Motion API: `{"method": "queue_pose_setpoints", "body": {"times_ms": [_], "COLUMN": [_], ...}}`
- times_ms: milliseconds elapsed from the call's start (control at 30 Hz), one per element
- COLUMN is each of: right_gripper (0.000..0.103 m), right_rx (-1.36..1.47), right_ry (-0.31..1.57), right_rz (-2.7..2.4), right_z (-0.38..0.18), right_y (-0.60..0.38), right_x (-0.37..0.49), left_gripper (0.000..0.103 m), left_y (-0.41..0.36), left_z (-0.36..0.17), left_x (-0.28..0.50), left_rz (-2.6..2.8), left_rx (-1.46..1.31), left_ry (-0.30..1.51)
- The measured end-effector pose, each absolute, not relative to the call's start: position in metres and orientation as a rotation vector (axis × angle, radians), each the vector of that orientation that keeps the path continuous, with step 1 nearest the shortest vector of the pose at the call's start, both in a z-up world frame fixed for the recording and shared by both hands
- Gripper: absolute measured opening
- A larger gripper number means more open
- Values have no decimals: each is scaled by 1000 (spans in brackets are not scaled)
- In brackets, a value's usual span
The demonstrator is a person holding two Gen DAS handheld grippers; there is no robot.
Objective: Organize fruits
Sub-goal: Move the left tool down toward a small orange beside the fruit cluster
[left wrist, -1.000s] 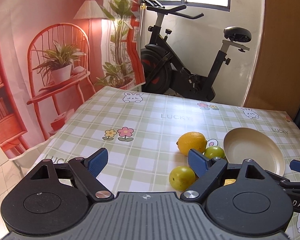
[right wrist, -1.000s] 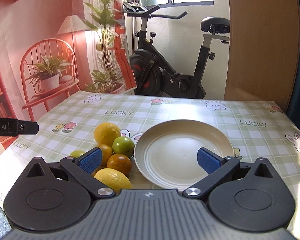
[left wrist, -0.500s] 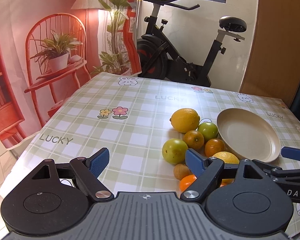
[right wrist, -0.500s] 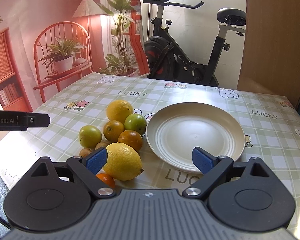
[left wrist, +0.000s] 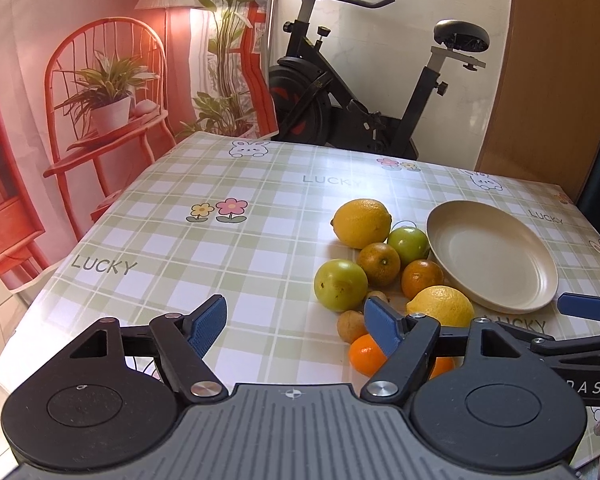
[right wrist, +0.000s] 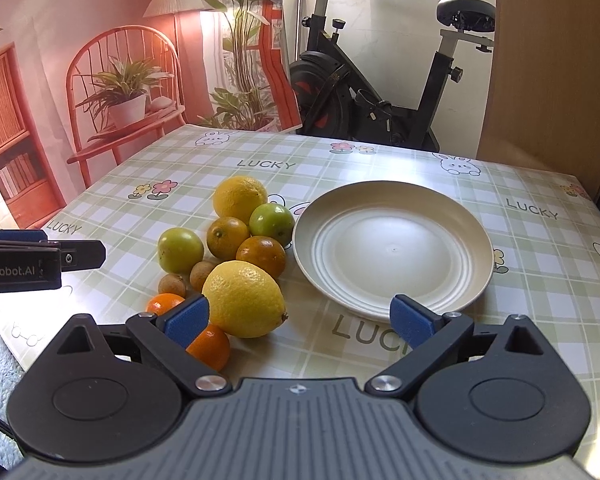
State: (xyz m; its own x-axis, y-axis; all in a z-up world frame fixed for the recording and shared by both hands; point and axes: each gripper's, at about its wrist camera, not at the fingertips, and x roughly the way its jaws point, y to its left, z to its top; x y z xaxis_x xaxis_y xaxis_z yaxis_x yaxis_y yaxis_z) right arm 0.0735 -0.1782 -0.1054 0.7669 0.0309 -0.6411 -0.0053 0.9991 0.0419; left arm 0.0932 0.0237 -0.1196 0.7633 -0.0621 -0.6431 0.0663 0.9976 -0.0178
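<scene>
Looking from the left wrist camera:
Left tongs (left wrist: pixel 294 326): released, blue pads apart with nothing between them; the jaws have just been closing somewhat. They hover above the near part of the desk.
Desk (left wrist: pixel 228 248): covered in a green and white checked cloth printed with flowers, rabbits and the word LUCKY.
Fruits (left wrist: pixel 380 264): a loose cluster right of the desk's middle, touching or just beside the plate's left rim.
Far lemon (left wrist: pixel 362 223): at the far end of the cluster.
Green fruit (left wrist: pixel 341 285): on the cluster's left side, nearest the left tongs' right pad.
Plate (left wrist: pixel 496 260): cream, bare, toward the desk's right edge.
Right tongs (left wrist: pixel 580 307): one blue pad pokes in from the right, near the plate's near rim.

Looking from the right wrist camera:
Right tongs (right wrist: pixel 300 318): released and wide, jaws having just been opening, gripping nothing. The left pad sits over a small orange; the right pad over the plate's near rim.
Near lemon (right wrist: pixel 244 300): large, between the pads but toward the left one, untouched.
Small orange (right wrist: pixel 210 347): closest to the desk's near edge, partly hidden by the left finger.
Plate (right wrist: pixel 394 246): right of the fruit, with none on it.
Left tongs (right wrist: pixel 40 258): a black arm enters at the left edge; state not shown here.
Exercise bike (right wrist: pixel 380 88): beyond the desk's far edge.
</scene>
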Motion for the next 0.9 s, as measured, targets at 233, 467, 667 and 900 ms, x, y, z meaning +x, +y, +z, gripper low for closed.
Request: {"method": "queue_pose_setpoints", "body": {"times_ms": [233, 467, 667, 900], "right_gripper": [98, 90, 82, 73], "right_rx": [60, 21, -4, -6], "right_ry": [725, 731, 734, 752], "right_rz": [15, 74, 123, 204], "right_z": [-110, -113, -116, -122], "right_y": [-181, -171, -163, -155], "right_x": [76, 75, 75, 75], "left_gripper": [70, 69, 68, 37], "left_y": [27, 23, 19, 15], "left_z": [-123, -129, -133, -136], "left_x": [94, 97, 99, 98], "left_rz": [-94, -158, -197, -267], "left_rx": [-54, -80, -67, -74], "left_ry": [692, 726, 770, 788]}}
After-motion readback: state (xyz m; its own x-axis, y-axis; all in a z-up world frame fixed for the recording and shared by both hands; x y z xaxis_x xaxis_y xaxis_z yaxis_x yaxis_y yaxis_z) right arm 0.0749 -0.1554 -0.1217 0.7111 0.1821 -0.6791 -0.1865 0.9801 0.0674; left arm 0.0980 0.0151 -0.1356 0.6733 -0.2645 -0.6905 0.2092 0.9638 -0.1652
